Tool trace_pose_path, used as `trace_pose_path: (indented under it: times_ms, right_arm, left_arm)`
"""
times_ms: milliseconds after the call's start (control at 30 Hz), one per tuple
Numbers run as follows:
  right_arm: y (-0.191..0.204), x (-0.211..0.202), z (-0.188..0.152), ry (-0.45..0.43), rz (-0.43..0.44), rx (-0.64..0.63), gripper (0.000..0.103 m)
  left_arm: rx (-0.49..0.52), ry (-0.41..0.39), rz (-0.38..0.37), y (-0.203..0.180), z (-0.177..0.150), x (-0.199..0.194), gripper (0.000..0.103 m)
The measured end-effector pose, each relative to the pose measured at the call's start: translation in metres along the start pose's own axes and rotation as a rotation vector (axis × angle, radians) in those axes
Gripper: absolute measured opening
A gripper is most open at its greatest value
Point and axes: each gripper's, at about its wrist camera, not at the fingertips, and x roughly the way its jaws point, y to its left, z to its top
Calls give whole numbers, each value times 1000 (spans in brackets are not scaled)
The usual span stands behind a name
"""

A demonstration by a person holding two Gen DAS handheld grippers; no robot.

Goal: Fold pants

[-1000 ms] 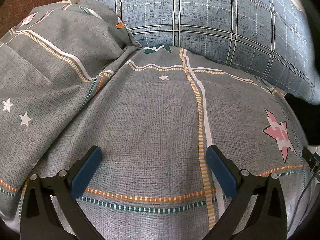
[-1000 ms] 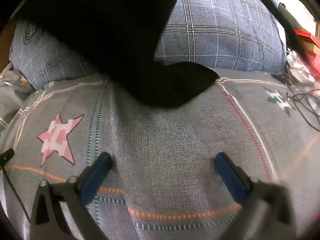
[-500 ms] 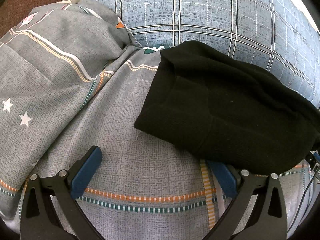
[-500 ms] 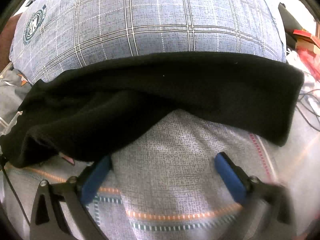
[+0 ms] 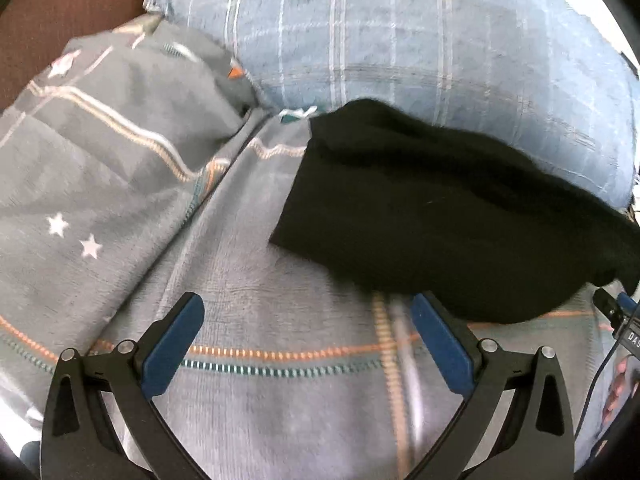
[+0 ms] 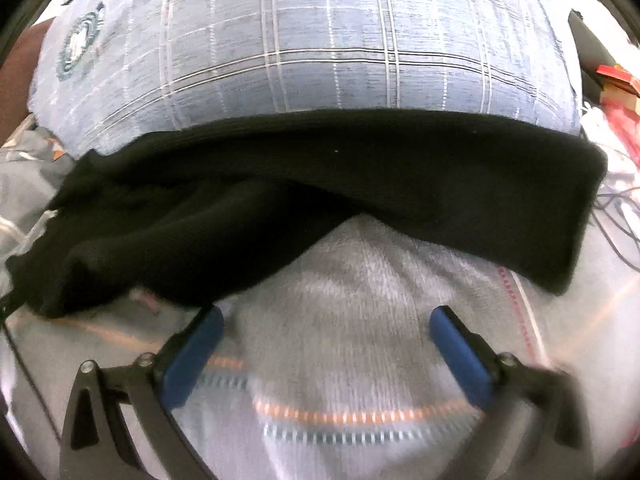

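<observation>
Black pants [image 5: 460, 216] lie in a rumpled heap on the grey patterned bedspread [image 5: 280, 320], against a blue plaid pillow [image 5: 400, 48]. In the right wrist view the pants [image 6: 320, 192] stretch across the frame, with one part draped over another. My left gripper [image 5: 306, 316] is open and empty, just in front of the pants' near edge. My right gripper [image 6: 326, 328] is open and empty, below the pants' near edge, its left finger [image 6: 196, 356] close to the cloth.
The blue plaid pillow [image 6: 300, 48] stands behind the pants. A bunched fold of bedspread [image 5: 100, 140] rises at the left. Cables [image 6: 616, 216] and red and white items [image 6: 616, 80] lie at the right. A brown headboard [image 5: 60, 8] is at the far left.
One second ago the bed was bare in the left view and the pants hung above it in the right view; they have dropped onto the bedspread. Both views have shifted slightly and are blurred.
</observation>
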Motion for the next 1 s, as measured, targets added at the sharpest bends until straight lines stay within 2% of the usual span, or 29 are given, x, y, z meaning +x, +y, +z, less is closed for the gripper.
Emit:
trace_pose_path:
  times_ms: [100,233,433,500,633,800,1000]
  right_arm:
    - [-1,-23,2,-24,35,23,103]
    - [-1,-43,9,-14,76,16,103]
    - [-14,-50,8,-18,102,22,103]
    - [-15,-50,7,-46,116,32,103]
    - [-22,-39,12,-28,136,48,103]
    - [-23,-19,15,4,170,72,102]
    - [-6,-12,12,5,195,-10,102]
  left_arm:
    - [10,-7,-29,-8,2,-11,103]
    - [11,-17,-79,-16,7,-19,103]
    - [18,-6,-120,-24,13,-17,103]
    - [17,8,-121,-24,13,-12,103]
    - [-6,29,-125,-18,10,-2,103]
    - [-60,95,-139,-13,4,18,103]
    - [-109,124,-153,-9,8,33,103]
